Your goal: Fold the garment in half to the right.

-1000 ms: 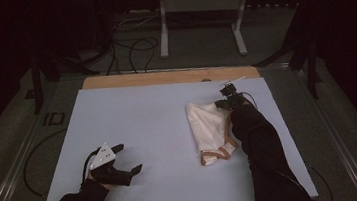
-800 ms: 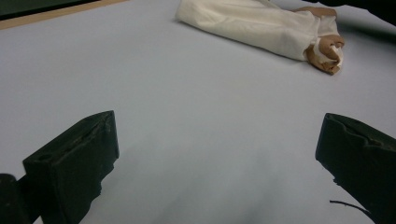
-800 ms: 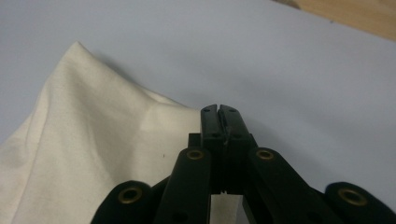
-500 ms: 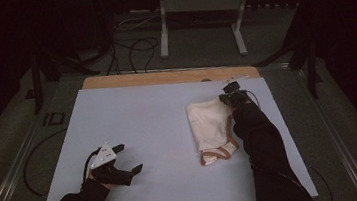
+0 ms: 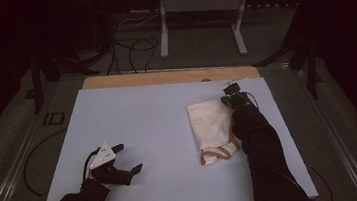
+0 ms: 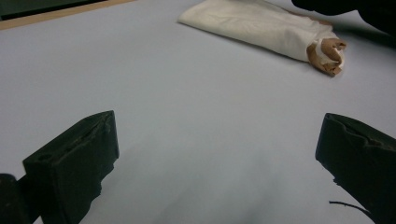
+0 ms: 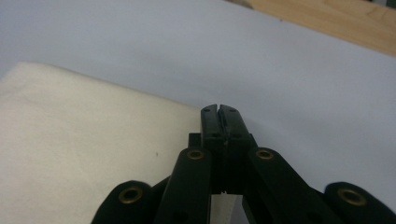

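- Cream fabric, the folded cloth, lies flat on your pale blue table cover, just left of your right gripper in the high view and well off to the right of your left gripper.
- Your right gripper view shows its jaws pressed together at the cloth's far right corner; whether they pinch the fabric you cannot tell from it.
- Your left gripper view shows what the right one hides: the cloth's near end, where a tan strap curls out of the fold. Its jaws stand wide apart over bare cover.
- Between your two grippers the cover is bare, with open room across the middle and left of the table.
- Beyond your right gripper a strip of wooden table edge runs close behind the cover's far edge.
- No container is on the table.
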`<state>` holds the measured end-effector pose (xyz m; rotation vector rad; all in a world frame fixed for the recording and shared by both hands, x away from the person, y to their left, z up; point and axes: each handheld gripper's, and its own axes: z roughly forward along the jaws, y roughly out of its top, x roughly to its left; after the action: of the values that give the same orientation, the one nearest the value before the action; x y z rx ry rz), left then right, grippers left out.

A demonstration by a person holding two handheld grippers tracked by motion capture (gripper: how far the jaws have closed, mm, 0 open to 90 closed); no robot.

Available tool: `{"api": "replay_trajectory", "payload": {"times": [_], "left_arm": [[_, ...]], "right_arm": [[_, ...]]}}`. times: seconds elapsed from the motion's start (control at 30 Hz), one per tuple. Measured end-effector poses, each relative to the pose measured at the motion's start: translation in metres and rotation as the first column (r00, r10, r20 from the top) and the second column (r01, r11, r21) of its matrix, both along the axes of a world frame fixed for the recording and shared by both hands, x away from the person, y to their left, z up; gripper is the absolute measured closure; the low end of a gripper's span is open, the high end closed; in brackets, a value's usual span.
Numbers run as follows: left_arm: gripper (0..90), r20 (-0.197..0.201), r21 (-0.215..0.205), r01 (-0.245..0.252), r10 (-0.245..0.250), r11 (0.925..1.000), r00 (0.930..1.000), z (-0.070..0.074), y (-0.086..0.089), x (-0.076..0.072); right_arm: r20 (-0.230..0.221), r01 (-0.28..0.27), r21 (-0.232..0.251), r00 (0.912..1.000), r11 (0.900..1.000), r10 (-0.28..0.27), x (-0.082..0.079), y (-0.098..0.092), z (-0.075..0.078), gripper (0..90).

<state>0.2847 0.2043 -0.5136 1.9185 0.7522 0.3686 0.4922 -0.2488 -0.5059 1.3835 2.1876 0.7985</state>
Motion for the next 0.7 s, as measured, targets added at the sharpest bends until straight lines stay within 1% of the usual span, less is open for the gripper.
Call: {"api": "replay_trajectory", "payload": {"times": [0.03, 0.07, 0.1, 0.17, 0.37, 0.43, 0.5, 0.57, 0.67, 0.7], "left_arm": [[0.4, 0.001, 0.002, 0.0, 0.0, 1.0, 1.0, 0.0, 0.0, 0.0], [0.4, 0.002, 0.002, -0.001, 0.001, 1.0, 1.0, 0.0, 0.001, 0.0], [0.4, 0.002, 0.0, -0.001, 0.001, 1.0, 1.0, 0.0, 0.001, 0.0], [0.4, 0.001, 0.0, -0.001, 0.001, 1.0, 1.0, 0.0, 0.001, 0.0], [0.4, 0.001, 0.003, -0.002, 0.002, 1.0, 1.0, 0.001, 0.0, 0.0], [0.4, 0.002, 0.002, -0.002, 0.002, 1.0, 1.0, 0.001, 0.0, 0.0], [0.4, 0.001, 0.003, -0.003, 0.003, 1.0, 1.0, 0.001, 0.001, 0.0], [0.4, 0.001, 0.002, -0.004, 0.004, 1.0, 1.0, 0.001, 0.001, 0.0], [0.4, 0.001, 0.002, -0.004, 0.004, 1.0, 1.0, 0.001, 0.001, 0.0], [0.4, 0.002, 0.006, -0.003, 0.003, 1.0, 1.0, 0.001, 0.001, 0.0]], "right_arm": [[0.002, 0.003, -0.009, 1.0, 1.0, -0.003, 0.001, 0.0, -0.002, 90.0], [-0.007, 0.008, -0.003, 0.9999, 1.0, -0.008, 0.001, -0.001, -0.005, 90.0], [-0.008, 0.011, -0.013, 0.9999, 1.0, -0.011, 0.001, -0.001, -0.006, 90.0], [-0.018, 0.013, -0.008, 0.9997, 1.0, -0.013, 0.001, -0.001, -0.009, 90.0], [-0.026, 0.01, -0.009, 0.9996, 1.0, -0.01, 0.002, 0.0, -0.01, 89.4], [-0.034, 0.012, -0.005, 0.9993, 1.0, -0.012, 0.002, 0.0, -0.009, 84.3], [-0.041, 0.007, 0.012, 0.9992, 1.0, -0.006, 0.001, 0.001, -0.006, 74.6], [-0.04, -0.006, 0.022, 0.9992, 1.0, 0.007, 0.0, 0.002, -0.003, 67.7], [-0.033, -0.023, 0.041, 0.9992, 0.999, 0.025, -0.002, 0.005, 0.003, 54.2], [-0.029, -0.027, 0.051, 0.9992, 0.998, 0.029, -0.003, 0.006, 0.006, 51.2]]}}
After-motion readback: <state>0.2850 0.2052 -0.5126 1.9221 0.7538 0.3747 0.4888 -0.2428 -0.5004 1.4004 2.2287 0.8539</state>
